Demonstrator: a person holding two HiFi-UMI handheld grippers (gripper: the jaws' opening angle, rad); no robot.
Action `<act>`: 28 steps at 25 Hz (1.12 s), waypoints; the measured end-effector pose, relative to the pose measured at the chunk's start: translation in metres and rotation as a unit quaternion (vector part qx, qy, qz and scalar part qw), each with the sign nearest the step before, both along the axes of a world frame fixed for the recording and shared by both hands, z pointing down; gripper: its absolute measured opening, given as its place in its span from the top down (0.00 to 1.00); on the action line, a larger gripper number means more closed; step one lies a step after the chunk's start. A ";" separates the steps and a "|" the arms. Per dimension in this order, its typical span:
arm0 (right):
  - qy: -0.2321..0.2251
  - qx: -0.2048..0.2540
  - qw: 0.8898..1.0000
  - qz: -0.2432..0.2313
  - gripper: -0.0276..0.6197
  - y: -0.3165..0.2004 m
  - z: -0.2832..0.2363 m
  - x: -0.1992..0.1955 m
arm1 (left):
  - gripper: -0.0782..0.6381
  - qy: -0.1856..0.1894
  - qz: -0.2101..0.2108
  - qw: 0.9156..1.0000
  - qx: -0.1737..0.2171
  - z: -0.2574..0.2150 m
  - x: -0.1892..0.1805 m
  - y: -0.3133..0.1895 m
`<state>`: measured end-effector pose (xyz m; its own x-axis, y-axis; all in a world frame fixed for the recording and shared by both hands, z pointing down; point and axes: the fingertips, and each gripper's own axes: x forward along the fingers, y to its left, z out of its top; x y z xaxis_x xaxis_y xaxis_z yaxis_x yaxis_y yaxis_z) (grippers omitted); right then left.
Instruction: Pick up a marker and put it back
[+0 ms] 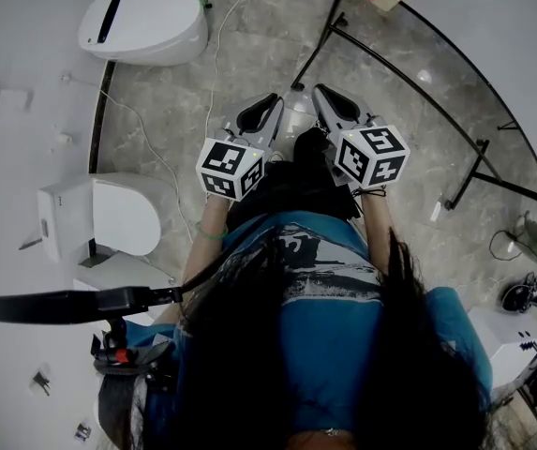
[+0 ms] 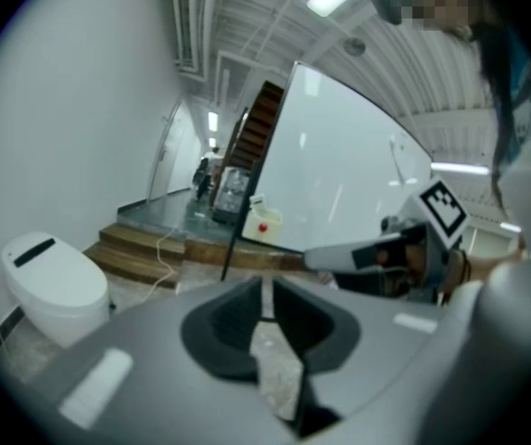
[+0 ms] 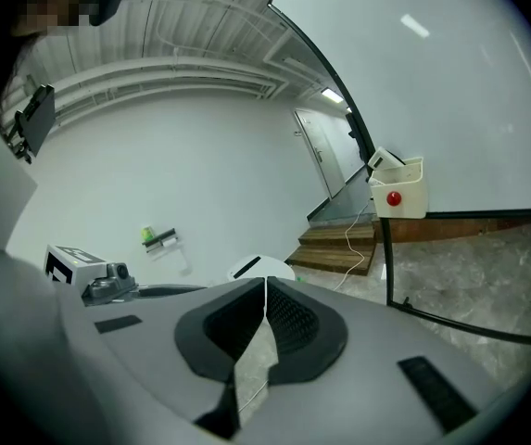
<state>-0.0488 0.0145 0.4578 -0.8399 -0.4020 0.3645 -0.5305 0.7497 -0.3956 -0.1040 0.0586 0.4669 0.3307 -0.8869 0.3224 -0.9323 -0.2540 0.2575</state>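
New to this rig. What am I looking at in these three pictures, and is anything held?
No robot: a person holds a two-jaw gripper in each hand. The head view looks down from a head camera on the left gripper and right gripper; the patterned cubes are part of them. The other two views ride on the grippers and look along their jaws. Both grippers' jaws are together, nothing between. No table: a marble floor, white toilets, a white board with a red-dotted box. No marker pen shows.

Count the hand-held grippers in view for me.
2. The left hand-held gripper is held out at centre-left above the marble floor; the right hand-held gripper is right beside it, at centre-right. Both are shut and empty. None looks hidden.
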 end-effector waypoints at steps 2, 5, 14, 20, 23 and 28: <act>0.001 -0.003 1.000 0.006 0.93 0.028 -0.001 0.010 | 0.85 0.001 0.006 1.000 0.001 -0.001 0.009 0.025; 0.009 -0.006 1.000 0.010 0.93 0.061 0.004 0.019 | 0.85 0.012 0.012 1.000 -0.001 0.006 0.016 0.047; 0.022 0.003 1.000 0.016 0.93 0.092 0.007 0.041 | 0.85 0.018 0.034 0.999 0.013 0.006 0.040 0.061; 0.016 0.015 1.000 0.003 0.93 0.109 -0.003 0.052 | 0.85 0.014 0.020 0.999 0.027 -0.006 0.049 0.072; 0.012 0.019 1.000 -0.006 0.93 0.144 -0.009 0.088 | 0.85 0.013 0.012 0.999 0.029 -0.012 0.085 0.106; 0.004 0.012 1.000 -0.012 0.93 0.197 -0.007 0.138 | 0.85 0.009 0.012 1.000 0.016 -0.003 0.141 0.159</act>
<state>0.0894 0.2116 0.4507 -0.8469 -0.3900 0.3615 -0.5147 0.7721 -0.3728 0.0375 0.2173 0.4643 0.3575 -0.8883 0.2882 -0.9212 -0.2847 0.2653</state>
